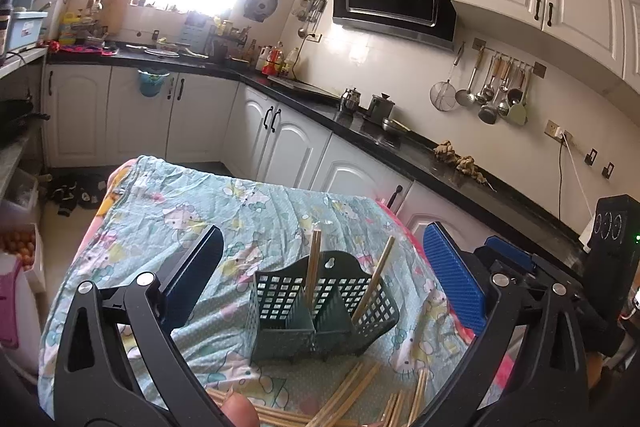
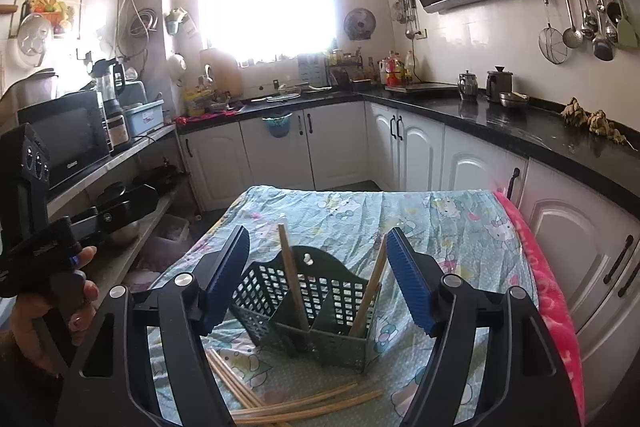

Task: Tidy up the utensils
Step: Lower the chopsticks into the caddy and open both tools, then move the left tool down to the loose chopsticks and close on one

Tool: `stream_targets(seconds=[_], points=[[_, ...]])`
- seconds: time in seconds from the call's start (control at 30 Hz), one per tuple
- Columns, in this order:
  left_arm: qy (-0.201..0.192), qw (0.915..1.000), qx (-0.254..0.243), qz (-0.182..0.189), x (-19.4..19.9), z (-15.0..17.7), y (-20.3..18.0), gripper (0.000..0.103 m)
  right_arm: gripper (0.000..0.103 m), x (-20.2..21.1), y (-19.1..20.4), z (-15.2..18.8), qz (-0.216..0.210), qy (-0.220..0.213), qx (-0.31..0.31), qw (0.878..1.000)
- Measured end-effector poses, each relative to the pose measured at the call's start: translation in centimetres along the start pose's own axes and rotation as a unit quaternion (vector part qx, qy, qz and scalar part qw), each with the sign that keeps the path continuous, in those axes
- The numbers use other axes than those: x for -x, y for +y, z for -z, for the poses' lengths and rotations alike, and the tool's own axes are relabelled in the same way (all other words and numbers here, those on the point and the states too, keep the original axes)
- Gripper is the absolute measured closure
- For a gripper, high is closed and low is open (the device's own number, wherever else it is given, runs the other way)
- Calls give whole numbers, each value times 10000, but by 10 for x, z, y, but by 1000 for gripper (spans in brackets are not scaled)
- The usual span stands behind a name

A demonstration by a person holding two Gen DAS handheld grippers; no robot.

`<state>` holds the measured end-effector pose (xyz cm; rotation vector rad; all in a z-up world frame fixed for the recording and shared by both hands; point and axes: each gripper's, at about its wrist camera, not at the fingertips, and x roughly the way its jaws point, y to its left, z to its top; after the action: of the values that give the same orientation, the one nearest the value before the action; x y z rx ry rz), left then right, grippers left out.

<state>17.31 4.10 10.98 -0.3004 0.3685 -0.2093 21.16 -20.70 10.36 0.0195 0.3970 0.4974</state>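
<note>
The green utensil caddy (image 1: 320, 311) stands upright on the cloth-covered tabletop (image 1: 160, 227), one chopstick (image 2: 294, 279) leaning in each compartment. Loose chopsticks (image 2: 312, 407) lie just before it. Left gripper (image 1: 324, 283) and right gripper (image 2: 318, 279): jaws wide, apparently holding nothing.

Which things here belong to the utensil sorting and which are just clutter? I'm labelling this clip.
For the job: green basket; chopsticks standing in it; loose chopsticks on the cloth.

Just about: kettle; hanging ladles; microwave; ginger.
</note>
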Motion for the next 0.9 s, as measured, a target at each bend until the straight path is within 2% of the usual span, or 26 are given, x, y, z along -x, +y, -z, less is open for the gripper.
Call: stream_targets(seconds=[0.57,0.9], points=[[138,9999,25,4,26,32,3,11,33,26,17,30,-80,200,155,9996],[257,9993,196,-167,39,54,17,11,33,31,27,54,-163,400,191,9989]])
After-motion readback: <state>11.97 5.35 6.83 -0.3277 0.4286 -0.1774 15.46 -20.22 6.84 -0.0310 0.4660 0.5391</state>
